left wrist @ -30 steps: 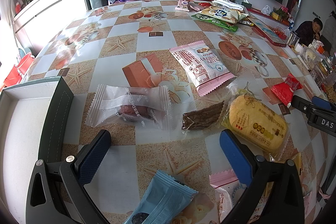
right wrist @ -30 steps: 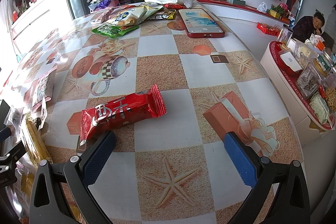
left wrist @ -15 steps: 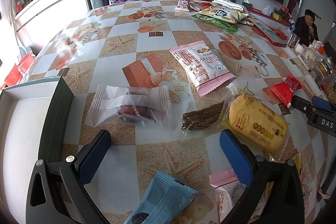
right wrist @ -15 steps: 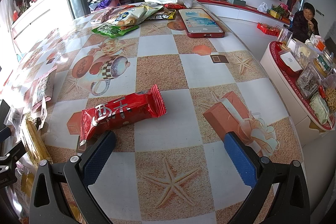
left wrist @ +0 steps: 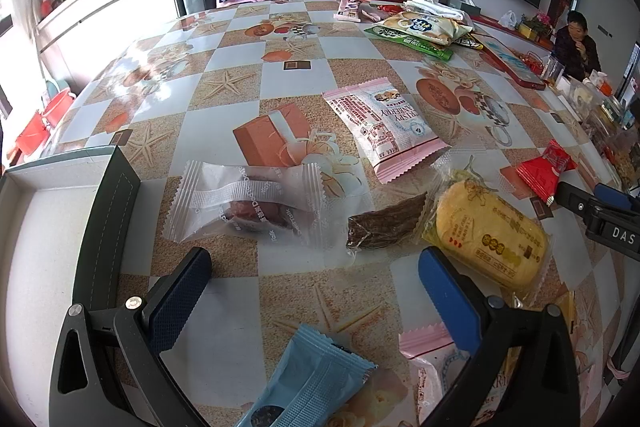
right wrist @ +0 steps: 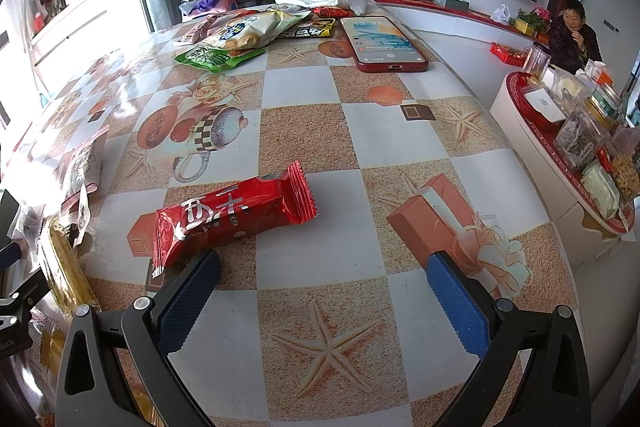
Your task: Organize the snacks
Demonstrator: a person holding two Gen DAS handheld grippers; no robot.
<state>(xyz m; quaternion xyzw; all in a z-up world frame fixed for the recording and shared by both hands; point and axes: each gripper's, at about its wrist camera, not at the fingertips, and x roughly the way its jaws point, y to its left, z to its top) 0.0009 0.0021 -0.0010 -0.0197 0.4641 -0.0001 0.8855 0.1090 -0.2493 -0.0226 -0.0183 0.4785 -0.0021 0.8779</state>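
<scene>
- Snacks lie scattered flat on the desk [left wrist: 224, 131], which has a checkered starfish-print cover.
- In my left wrist view: clear-wrapped dark snack [left wrist: 250, 203] just ahead of the left gripper [left wrist: 314, 283]; brown strip snack [left wrist: 386, 223] beside it, touching the yellow cake pack [left wrist: 490, 233].
- Pink cranberry packet [left wrist: 384, 127] lies farther out, apart from the others. Light blue packet [left wrist: 316, 383] sits low between the left gripper's arms, next to a pink-edged packet [left wrist: 436, 367].
- Open box [left wrist: 44, 227] with dark wall at the left edge of the desk; nothing seen inside it.
- In my right wrist view: red wrapped bar [right wrist: 232, 215] lies just ahead of the right gripper [right wrist: 324, 291], near its left finger.
- Left jaws: spread wide, holding nothing. Right jaws: spread wide, holding nothing.
- Far end of the desk: a pile of larger snack bags [right wrist: 240, 35] and a red-cased phone [right wrist: 384, 43], screen lit.
</scene>
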